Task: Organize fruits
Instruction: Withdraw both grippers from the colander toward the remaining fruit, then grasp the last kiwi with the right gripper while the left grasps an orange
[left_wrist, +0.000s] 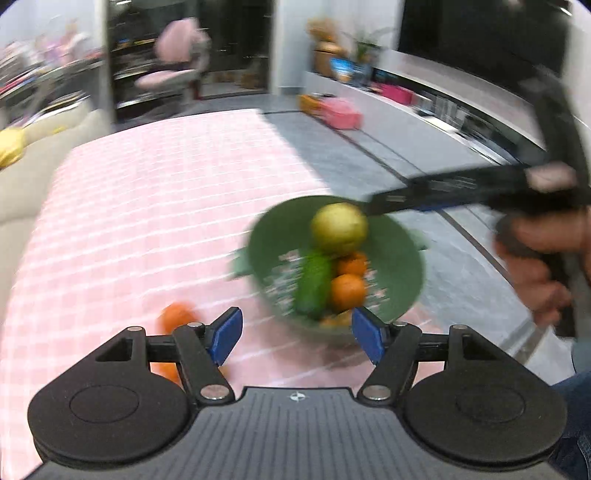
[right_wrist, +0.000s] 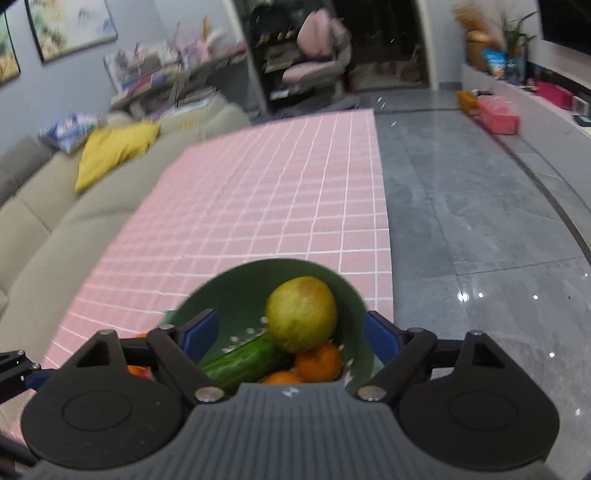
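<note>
— Pink checked cloth covers the worktop (right_wrist: 258, 192), with a beige sofa (right_wrist: 66, 236) along one side and grey floor tiles on the other. Where is the fruit?

— Mostly in the green bowl (right_wrist: 229, 295), which sits at the worktop's near edge on the floor-tile side. In the bowl: a yellow-green apple (right_wrist: 301, 314), a cucumber (right_wrist: 240, 360) lying beside it, and tangerines (right_wrist: 319, 362) touching the apple's underside.

— Does the left wrist view add anything?

— Yes. It shows the bowl (left_wrist: 400, 258) whole, though blurred, and one more tangerine (left_wrist: 177, 317) lying on the cloth just beside the bowl, partly hidden behind the left gripper (left_wrist: 297, 334). The right wrist view catches only an orange sliver of that one.

— And the jaws?

— Left gripper: jaws apart, nothing between the blue pads, hanging just short of the bowl's near rim. Right gripper (right_wrist: 291, 334): jaws apart too, straddling the bowl's contents from above, pads near the rim on either side. I cannot tell whether they touch it.

— Is the right gripper visible from the left camera?

— It is: the right gripper (left_wrist: 373, 208) reaches in over the bowl, its tip at the apple (left_wrist: 339, 229), with the right hand (left_wrist: 539, 266) on its handle.
</note>
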